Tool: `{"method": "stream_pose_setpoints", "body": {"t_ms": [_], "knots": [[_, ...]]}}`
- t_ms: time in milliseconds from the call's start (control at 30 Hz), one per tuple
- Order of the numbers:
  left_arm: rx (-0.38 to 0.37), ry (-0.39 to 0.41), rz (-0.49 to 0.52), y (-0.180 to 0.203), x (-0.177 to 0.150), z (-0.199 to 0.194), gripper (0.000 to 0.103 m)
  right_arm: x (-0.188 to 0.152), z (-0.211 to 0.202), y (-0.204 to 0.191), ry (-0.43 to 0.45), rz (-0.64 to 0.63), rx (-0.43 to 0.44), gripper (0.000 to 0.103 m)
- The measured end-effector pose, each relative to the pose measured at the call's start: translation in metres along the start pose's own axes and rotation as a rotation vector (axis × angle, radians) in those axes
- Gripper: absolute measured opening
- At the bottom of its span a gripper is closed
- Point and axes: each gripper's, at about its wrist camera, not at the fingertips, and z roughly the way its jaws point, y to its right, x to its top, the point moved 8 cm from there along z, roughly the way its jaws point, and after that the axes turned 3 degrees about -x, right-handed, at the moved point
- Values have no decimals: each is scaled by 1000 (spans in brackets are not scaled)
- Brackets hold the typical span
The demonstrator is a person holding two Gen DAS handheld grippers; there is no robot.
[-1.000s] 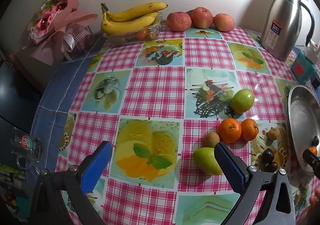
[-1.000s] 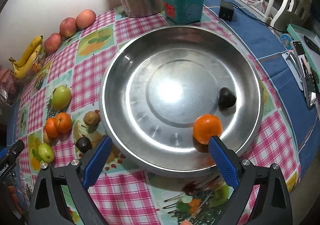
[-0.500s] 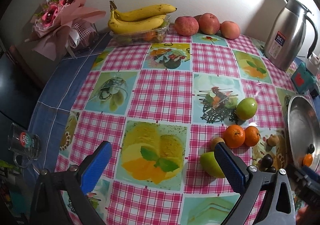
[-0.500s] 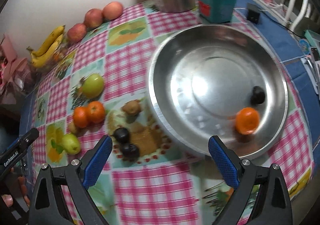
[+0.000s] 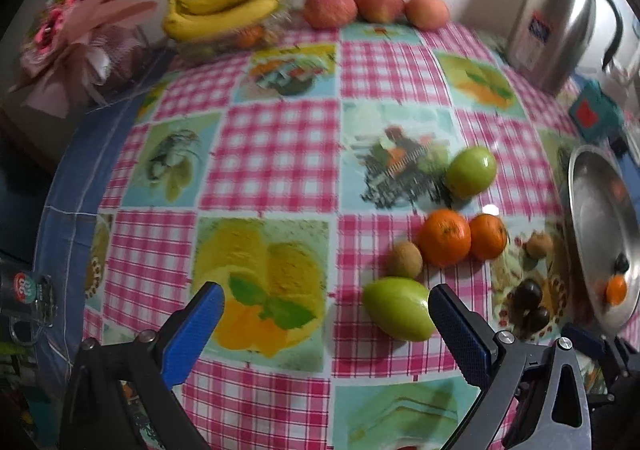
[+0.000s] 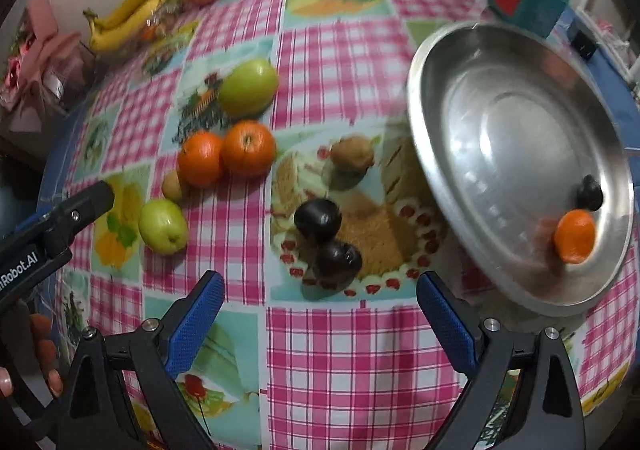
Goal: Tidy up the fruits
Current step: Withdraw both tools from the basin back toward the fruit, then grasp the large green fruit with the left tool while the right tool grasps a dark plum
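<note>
While both grippers hang empty over the near edge of the checked tablecloth (image 6: 344,346), the layout of the fruit explains where each one points. The right gripper (image 6: 320,302) has its blue fingers spread wide, and the closer of two dark plums (image 6: 338,262) lies just ahead of the gap, touching its twin (image 6: 318,219); I would guess that pair is lined up as the next pick, since it sits close beside the steel basin (image 6: 440,154). That basin stands toward the right edge of the cloth and already holds an orange (image 6: 575,242) and one dark fruit (image 6: 589,193) against its near rim, so it looks like the collecting place.

The left gripper (image 5: 326,324) is likewise released, jaws well apart, with a green pear (image 5: 398,314) just beside its right finger. Beyond the pear, a kiwi (image 5: 404,259), two touching oranges (image 5: 444,242) and a green apple (image 5: 471,173) cluster mid-cloth, still loose. Bananas (image 5: 228,8) and red apples (image 5: 330,9) line the far edge by the wall, well apart from everything else.
</note>
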Motion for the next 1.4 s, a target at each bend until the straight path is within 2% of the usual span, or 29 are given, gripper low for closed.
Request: {"method": "stream_pose_setpoints", "body": {"t_ms": [167, 567, 900, 1167, 1400], "knots": [[-18, -35, 26, 11, -3, 12, 103, -1, 13, 6, -31, -9, -47, 97], [-51, -87, 52, 28, -8, 30, 103, 11, 18, 25, 22, -5, -169, 97], [-84, -110, 45, 38, -11, 49, 103, 17, 32, 17, 25, -10, -174, 103], [-72, -151, 34, 31, -18, 67, 103, 15, 30, 18, 29, -3, -172, 103], [-105, -160, -2, 28, -15, 66, 102, 16, 26, 19, 24, -3, -162, 102]]}}
